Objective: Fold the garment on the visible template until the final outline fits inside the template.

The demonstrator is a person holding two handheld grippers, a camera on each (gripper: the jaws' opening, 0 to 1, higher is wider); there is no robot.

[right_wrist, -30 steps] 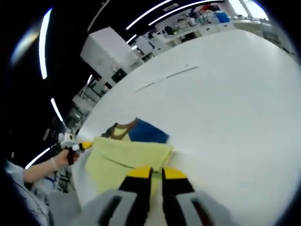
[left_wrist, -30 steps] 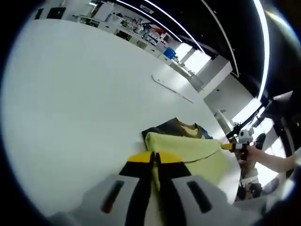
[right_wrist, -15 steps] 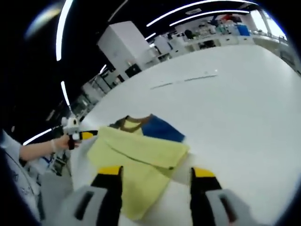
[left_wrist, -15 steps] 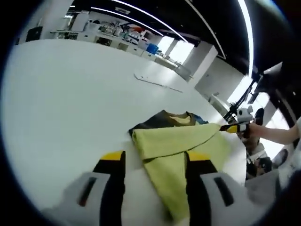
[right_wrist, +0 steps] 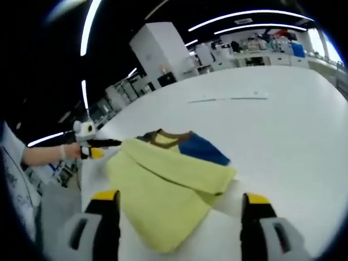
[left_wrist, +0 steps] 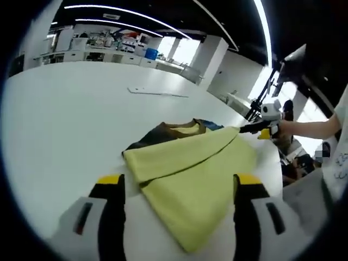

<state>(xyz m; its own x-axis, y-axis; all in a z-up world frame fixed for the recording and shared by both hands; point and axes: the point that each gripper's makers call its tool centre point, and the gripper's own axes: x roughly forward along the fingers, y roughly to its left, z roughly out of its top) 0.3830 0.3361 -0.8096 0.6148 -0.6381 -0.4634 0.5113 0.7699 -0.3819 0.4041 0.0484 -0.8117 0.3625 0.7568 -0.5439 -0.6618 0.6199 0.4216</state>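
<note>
Lying folded, the garment (left_wrist: 196, 182) points its collar away from both wide-spread grippers (left_wrist: 176, 190) (right_wrist: 179, 209).

- Left gripper (left_wrist: 176, 187) spread wide, yellow-tipped jaws far apart, nothing between them; seen from the other side (right_wrist: 91, 145), held out in a hand (right_wrist: 69, 151).
- Right gripper (right_wrist: 176, 204) likewise wide apart and bare, gripped by a hand (left_wrist: 285, 128) with forearm extended.
</note>
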